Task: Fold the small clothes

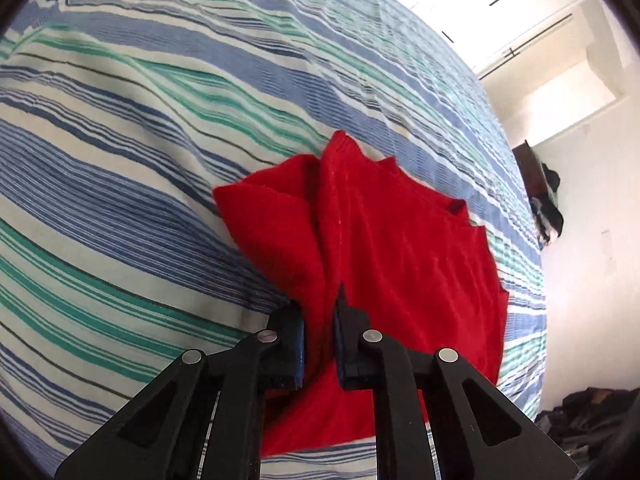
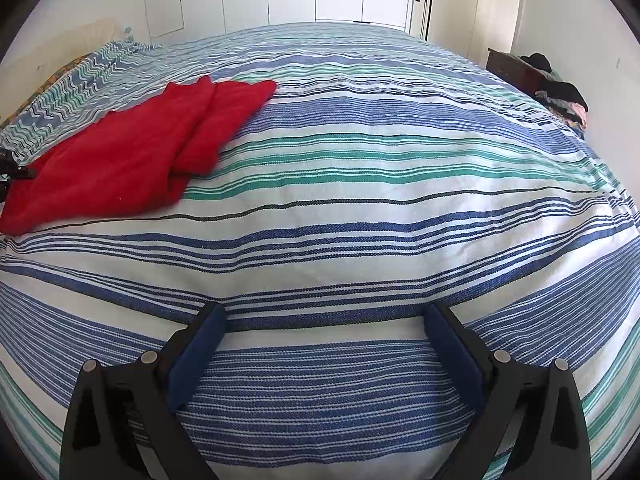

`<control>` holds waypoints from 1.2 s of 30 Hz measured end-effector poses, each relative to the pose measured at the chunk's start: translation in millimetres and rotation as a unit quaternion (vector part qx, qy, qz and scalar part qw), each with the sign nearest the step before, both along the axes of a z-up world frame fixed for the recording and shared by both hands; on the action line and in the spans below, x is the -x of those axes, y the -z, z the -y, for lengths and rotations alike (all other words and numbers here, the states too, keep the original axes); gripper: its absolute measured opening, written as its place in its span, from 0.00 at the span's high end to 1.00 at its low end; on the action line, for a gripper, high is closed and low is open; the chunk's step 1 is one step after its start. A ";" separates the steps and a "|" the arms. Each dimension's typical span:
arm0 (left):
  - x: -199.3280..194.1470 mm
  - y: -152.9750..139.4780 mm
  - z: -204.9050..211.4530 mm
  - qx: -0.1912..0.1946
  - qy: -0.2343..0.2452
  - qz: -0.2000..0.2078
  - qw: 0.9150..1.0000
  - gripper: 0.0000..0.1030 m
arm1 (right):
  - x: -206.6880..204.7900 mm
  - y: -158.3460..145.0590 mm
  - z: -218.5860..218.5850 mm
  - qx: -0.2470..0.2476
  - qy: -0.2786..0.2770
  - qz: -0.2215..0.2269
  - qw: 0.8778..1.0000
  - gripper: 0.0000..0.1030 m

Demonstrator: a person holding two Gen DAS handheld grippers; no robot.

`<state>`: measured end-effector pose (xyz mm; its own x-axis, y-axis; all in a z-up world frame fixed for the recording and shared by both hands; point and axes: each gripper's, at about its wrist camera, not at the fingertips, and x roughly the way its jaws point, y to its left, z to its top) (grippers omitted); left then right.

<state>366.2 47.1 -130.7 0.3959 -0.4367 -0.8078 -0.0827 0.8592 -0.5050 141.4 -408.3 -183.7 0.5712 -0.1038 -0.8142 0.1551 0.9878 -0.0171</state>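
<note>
Left gripper (image 1: 320, 320): pinching red garment (image 1: 384, 240) edge.
Right gripper (image 2: 324, 344): spread, well apart from garment.
Risk: 1-point hold; cloth may bunch.

I find no writing to read anywhere in my two views: no label, brand, number or sign.
</note>
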 end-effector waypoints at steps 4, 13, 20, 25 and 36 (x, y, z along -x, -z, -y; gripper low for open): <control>0.0 -54.5 53.3 0.014 0.036 0.019 0.999 0.91 | 0.1 0.0 1.0 -0.004 -0.001 0.001 1.000 0.04; -3.7 -73.9 243.7 -0.038 0.133 0.041 0.989 0.91 | 0.5 -0.5 2.4 -0.013 -0.005 0.002 1.000 0.02; 15.6 13.1 335.7 -0.128 0.184 -0.027 0.974 0.68 | -0.5 -1.0 2.6 -0.019 -0.009 -0.002 1.000 0.02; 58.9 -55.6 280.3 -0.047 0.190 0.071 0.978 0.26 | 0.5 -2.0 6.6 -0.036 -0.017 -0.001 0.999 0.00; 136.5 -21.2 156.6 -0.246 0.203 0.168 0.933 0.20 | -13.8 -46.3 40.9 -0.420 0.007 0.029 0.907 0.15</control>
